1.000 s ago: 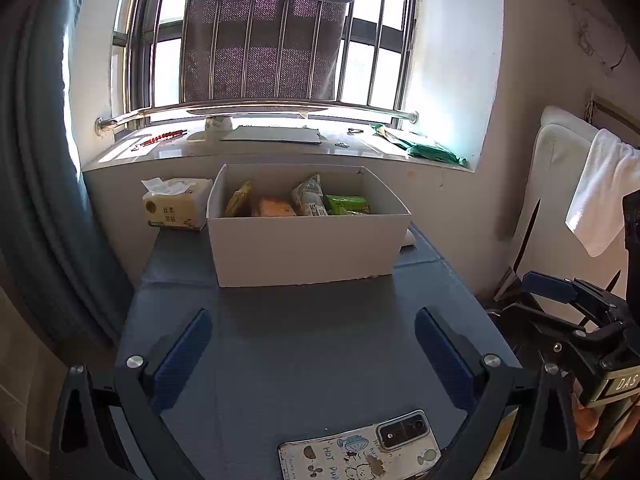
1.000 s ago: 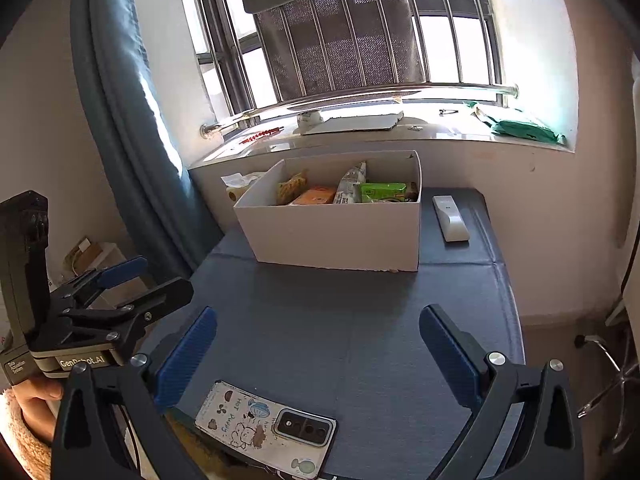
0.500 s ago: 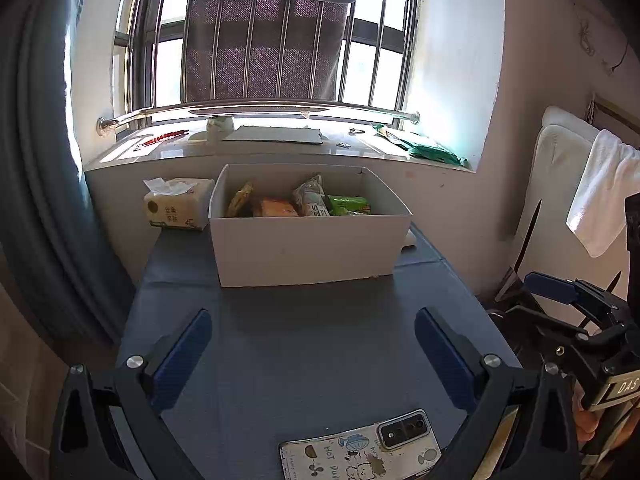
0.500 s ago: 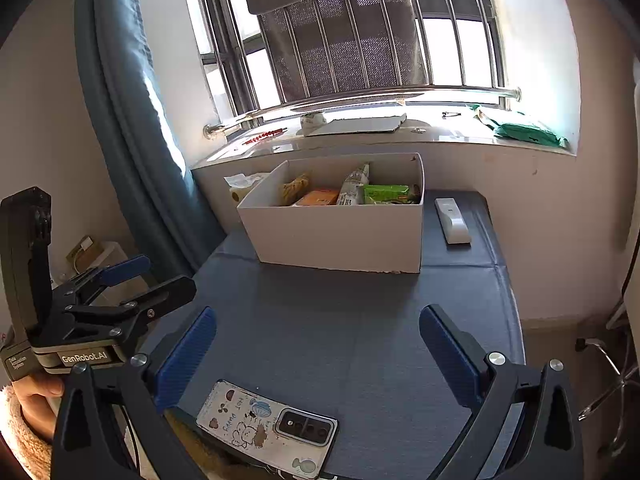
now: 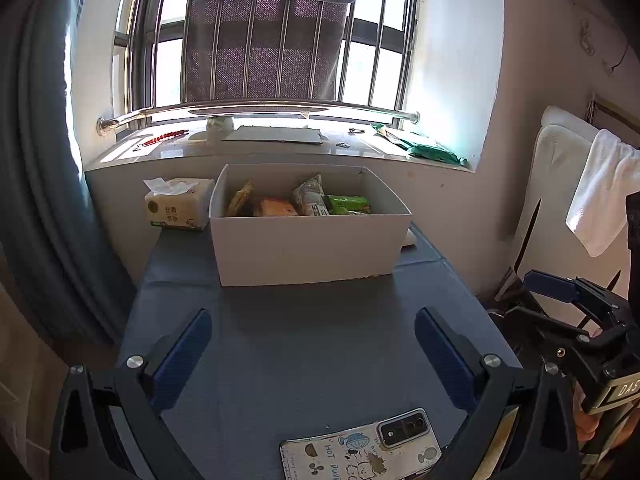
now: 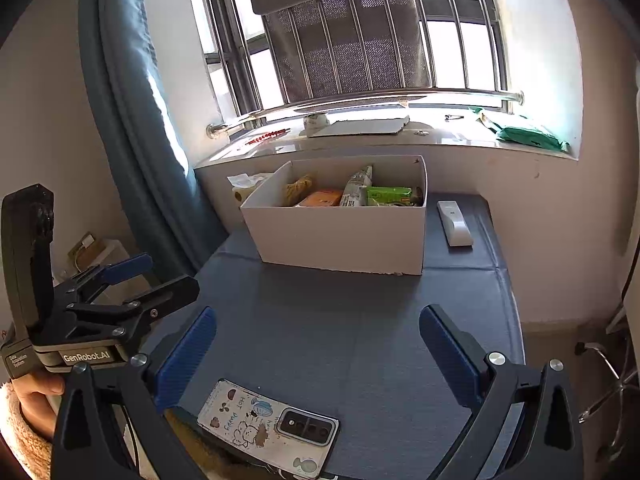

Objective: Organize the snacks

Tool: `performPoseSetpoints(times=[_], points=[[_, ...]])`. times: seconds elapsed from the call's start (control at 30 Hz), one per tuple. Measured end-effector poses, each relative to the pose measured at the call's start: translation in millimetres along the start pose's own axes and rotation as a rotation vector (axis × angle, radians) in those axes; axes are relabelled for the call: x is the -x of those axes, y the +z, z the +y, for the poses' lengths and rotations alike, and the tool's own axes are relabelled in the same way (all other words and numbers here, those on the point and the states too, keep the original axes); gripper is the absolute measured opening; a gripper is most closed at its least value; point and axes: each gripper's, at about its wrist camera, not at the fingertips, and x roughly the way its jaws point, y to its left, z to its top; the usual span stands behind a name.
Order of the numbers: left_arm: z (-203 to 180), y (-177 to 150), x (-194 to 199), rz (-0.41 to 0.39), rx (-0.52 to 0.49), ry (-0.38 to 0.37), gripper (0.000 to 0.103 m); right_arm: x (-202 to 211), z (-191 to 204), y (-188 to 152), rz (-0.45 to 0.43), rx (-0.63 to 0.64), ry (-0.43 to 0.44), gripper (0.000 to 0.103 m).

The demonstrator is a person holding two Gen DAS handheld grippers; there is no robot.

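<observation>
A white cardboard box [image 5: 308,248] [image 6: 340,236] stands at the far end of the blue table. Inside are a yellow snack bag [image 5: 240,200], an orange pack [image 5: 278,207], a grey printed bag [image 5: 310,198] and a green pack [image 5: 348,204] [image 6: 388,194]. My left gripper [image 5: 312,352] is open and empty, held above the near table, well short of the box. My right gripper [image 6: 318,350] is also open and empty at the near edge. Each gripper shows at the side of the other's view.
A phone in a cartoon case [image 5: 360,448] [image 6: 268,420] lies at the near table edge. A tissue pack [image 5: 176,208] sits left of the box, a white remote [image 6: 454,222] to its right. A windowsill runs behind; a curtain [image 6: 132,120] hangs left.
Both views have crept slightly; the box sits marginally further along in the frame. Both grippers stay open and empty.
</observation>
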Motion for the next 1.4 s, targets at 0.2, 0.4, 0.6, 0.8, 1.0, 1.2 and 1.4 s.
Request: performPoseSetpoints(times=[0.2, 0.4, 0.6, 0.8, 1.0, 1.2, 1.4], points=[[0.4, 0.3, 0.1, 0.0, 0.0, 0.001, 0.103, 0.3, 0.6, -0.1, 0.002, 0.001, 0.0, 0.103], [1.0, 0.1, 1.6, -0.001, 0.0, 0.0, 0.103, 0.3, 0.9, 0.1, 0.003, 0.001, 0.001, 0.103], [0.0, -0.6, 1.8, 0.001, 0.001, 0.002, 0.103, 1.1, 1.1, -0.2, 0.001, 0.0, 0.006, 0.103], [1.7, -0.9, 0.5, 0.006, 0.003, 0.003, 0.103, 0.6, -1.1, -0.3, 0.002, -0.007, 0.007, 0.103], [1.7, -0.7, 0.7, 0.006, 0.002, 0.004, 0.103, 1.0, -1.2, -0.7, 0.002, -0.008, 0.007, 0.103], [3.1, -0.8, 0.4, 0.008, 0.004, 0.003, 0.103, 1.6, -0.9, -0.4, 0.0, -0.006, 0.008, 0.103], [3.0, -1.5, 0.3, 0.007, 0.0, 0.007, 0.103, 1.6, -0.9, -0.4, -0.001, -0.005, 0.009, 0.103]])
